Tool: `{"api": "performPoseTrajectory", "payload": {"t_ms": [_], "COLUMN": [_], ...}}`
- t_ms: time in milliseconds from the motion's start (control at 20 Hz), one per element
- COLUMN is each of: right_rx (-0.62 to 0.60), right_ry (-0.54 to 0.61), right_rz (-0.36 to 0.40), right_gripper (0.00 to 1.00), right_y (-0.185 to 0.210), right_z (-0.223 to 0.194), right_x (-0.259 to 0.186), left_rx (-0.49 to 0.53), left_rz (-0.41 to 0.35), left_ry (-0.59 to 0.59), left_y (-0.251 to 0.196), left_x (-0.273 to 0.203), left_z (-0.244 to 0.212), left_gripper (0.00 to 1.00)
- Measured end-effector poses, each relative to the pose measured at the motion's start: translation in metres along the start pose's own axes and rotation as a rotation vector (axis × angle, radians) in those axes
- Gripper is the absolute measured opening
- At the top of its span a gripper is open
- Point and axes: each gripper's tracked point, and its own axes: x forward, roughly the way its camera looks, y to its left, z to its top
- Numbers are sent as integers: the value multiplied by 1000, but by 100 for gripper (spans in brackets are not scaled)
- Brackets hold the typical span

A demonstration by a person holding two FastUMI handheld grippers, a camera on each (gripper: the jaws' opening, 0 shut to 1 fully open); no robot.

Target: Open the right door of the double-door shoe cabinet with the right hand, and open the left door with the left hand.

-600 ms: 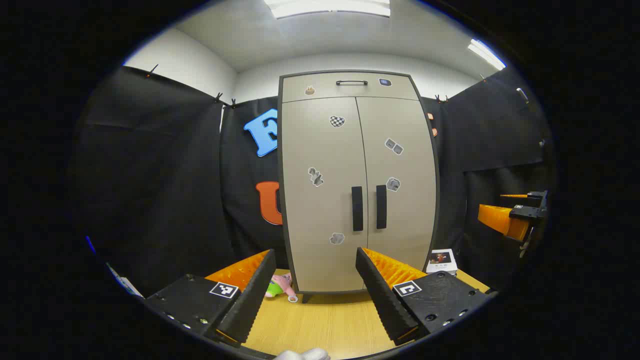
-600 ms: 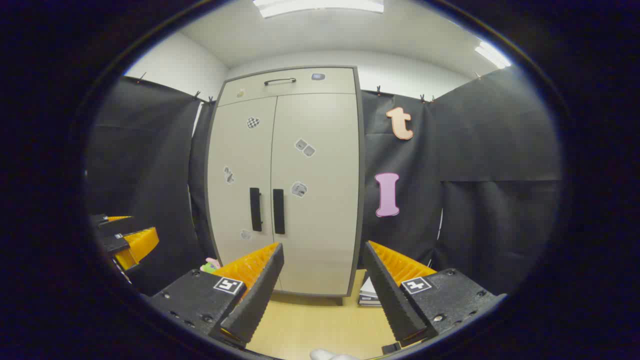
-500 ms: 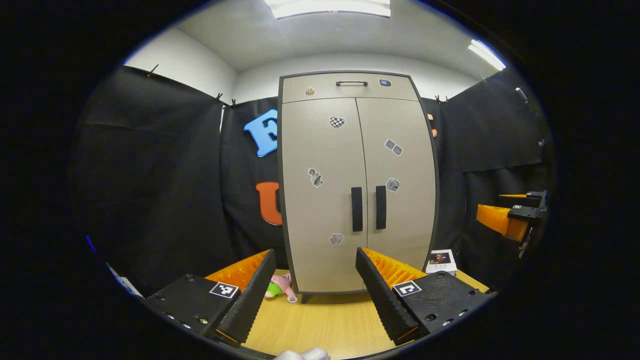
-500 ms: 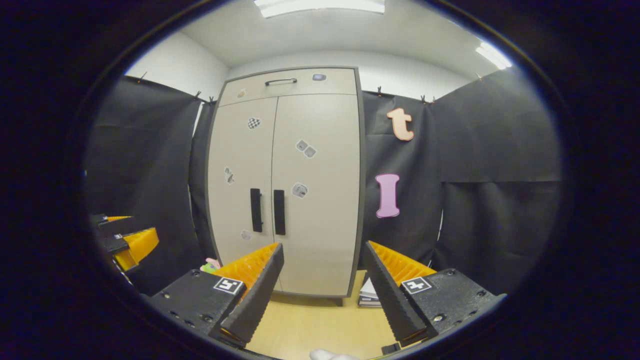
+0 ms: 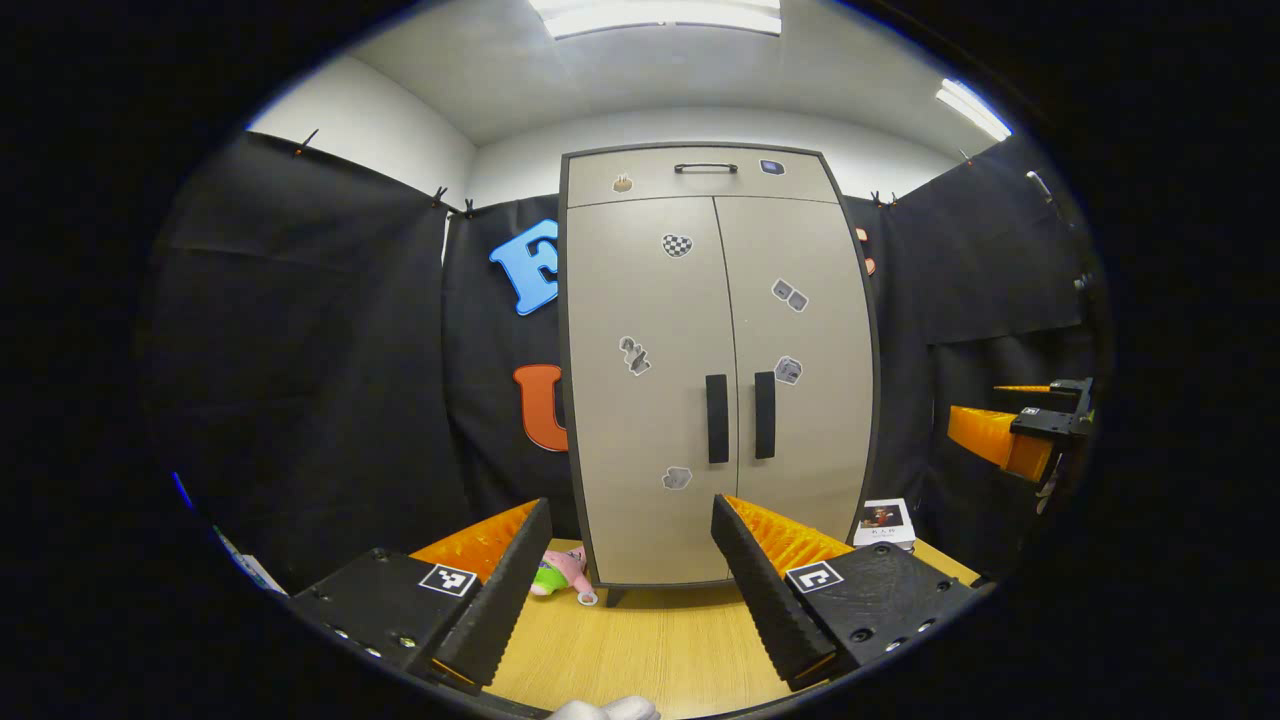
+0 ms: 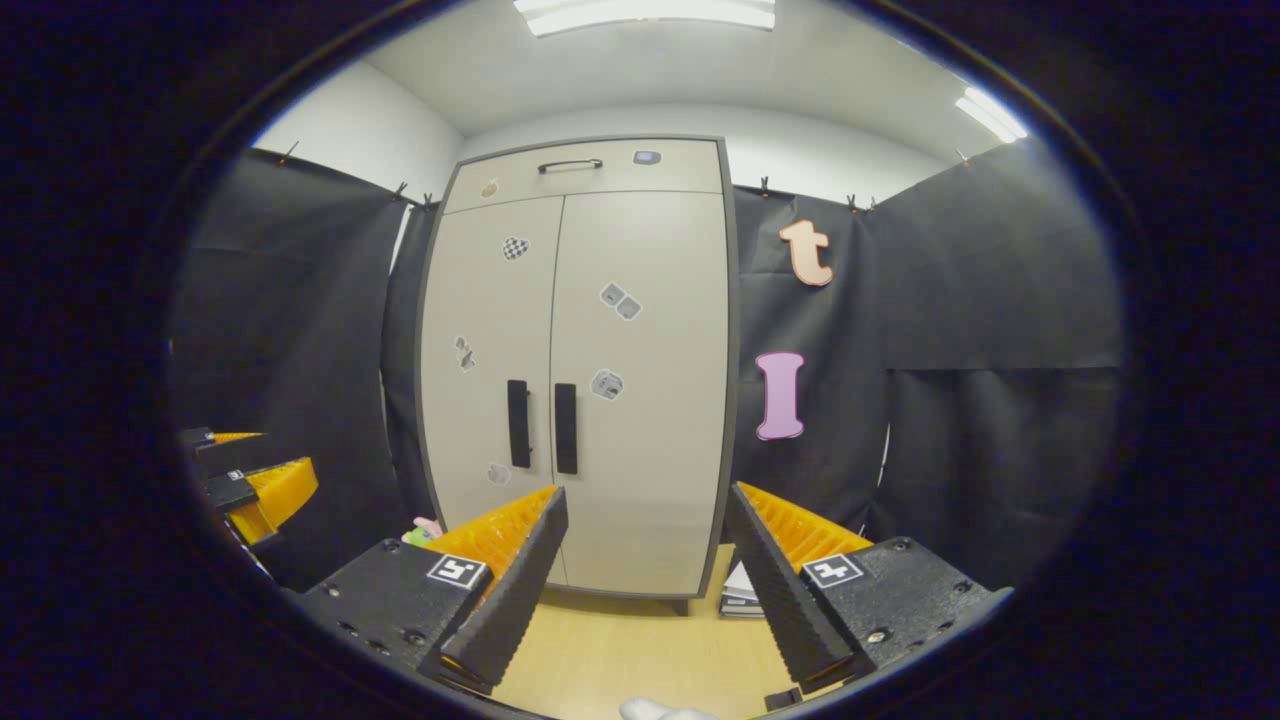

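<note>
Both tongs are spread and hold nothing, well short of the cabinet (image 5: 715,370), which stands at the far side of the counter (image 5: 650,650) with both doors shut. We should bring the right tongs (image 6: 645,580) to the right handle (image 6: 566,428) and pinch it squarely, then the left tongs (image 5: 620,580) to the left handle (image 5: 716,418). A plush (image 5: 560,572) lies left of the cabinet, a box (image 5: 883,520) to its right; neither seems to block the doors

matt smooth cabinet (image 5: 715,380) on wood-grain tabletop (image 5: 650,650).
</note>
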Motion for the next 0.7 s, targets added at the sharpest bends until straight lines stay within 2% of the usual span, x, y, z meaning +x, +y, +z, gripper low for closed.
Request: {"api": "performPoseTrajectory", "payload": {"t_ms": [100, 400, 550, 700], "right_rx": [-4, -13, -25, -33], "right_ry": [4, 1, 10, 17], "right_rz": [4, 4, 9, 14], "right_gripper": [97, 100, 97, 100], "right_y": [1, 11, 21, 32], "right_z": [-1, 2, 5, 2], "right_x": [1, 31, 57, 96], "left_rx": [1, -1, -6, -10], "left_rz": [0, 3, 15, 38], "left_ry": [0, 11, 19, 33], "left_y": [1, 7, 12, 17], "left_x": [0, -11, -20, -26], "left_z": [0, -3, -6, -13], "left_gripper": [96, 96, 96, 96]}}
